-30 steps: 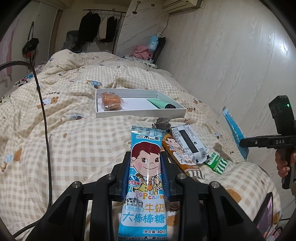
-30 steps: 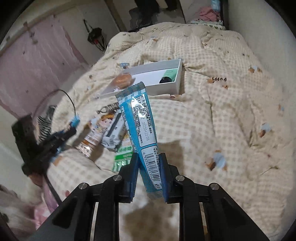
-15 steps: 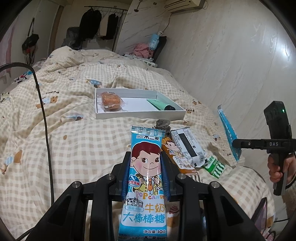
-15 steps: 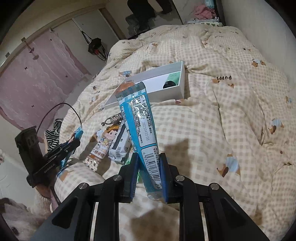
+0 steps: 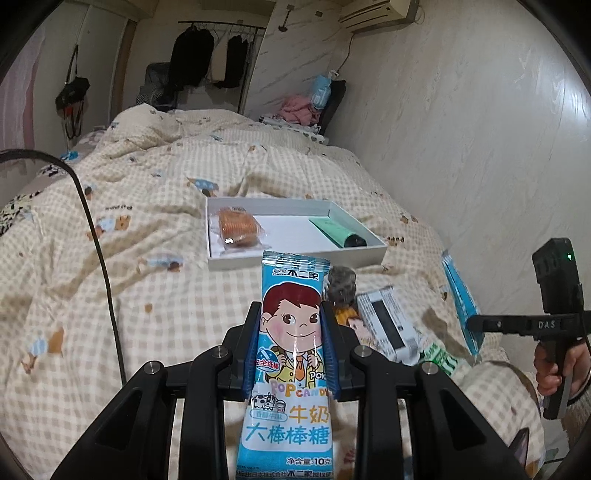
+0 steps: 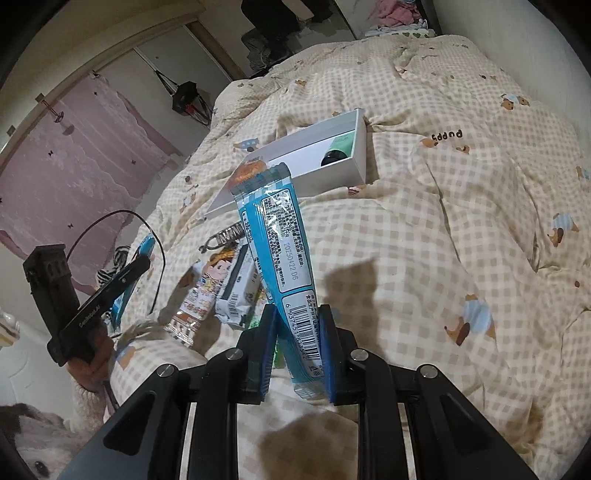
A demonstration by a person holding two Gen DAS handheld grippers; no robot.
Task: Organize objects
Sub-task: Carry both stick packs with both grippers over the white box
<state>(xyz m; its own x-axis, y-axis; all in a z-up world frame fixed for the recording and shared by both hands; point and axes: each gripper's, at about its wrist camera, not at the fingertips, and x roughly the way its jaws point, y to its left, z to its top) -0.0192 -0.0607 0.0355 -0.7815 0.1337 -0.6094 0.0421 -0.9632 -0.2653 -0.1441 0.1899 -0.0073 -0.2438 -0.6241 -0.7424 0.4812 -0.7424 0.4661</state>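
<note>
Since each gripper's fingers clamp a lollipop packet (image 5: pixel 293 354), both packets (image 6: pixel 280 258) hang ready for the far white box (image 5: pixel 295 254)

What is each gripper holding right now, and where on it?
Left gripper: a candy packet, pinched mid-length. Right gripper: another blue packet, near its barcode end.

A checked quilt (image 5: pixel 155 295) printed with bears covers the bed. A black cable (image 5: pixel 99 236) loops over its left side. Dark clothes (image 5: pixel 192 59) hang on a rack (image 5: pixel 221 24) at the far end, beside a pink heap (image 5: pixel 295 109). An air conditioner (image 5: pixel 376 11) sits high on the pale wall (image 5: pixel 480 129). A pink curtain (image 6: pixel 74 155) hangs opposite.
</note>
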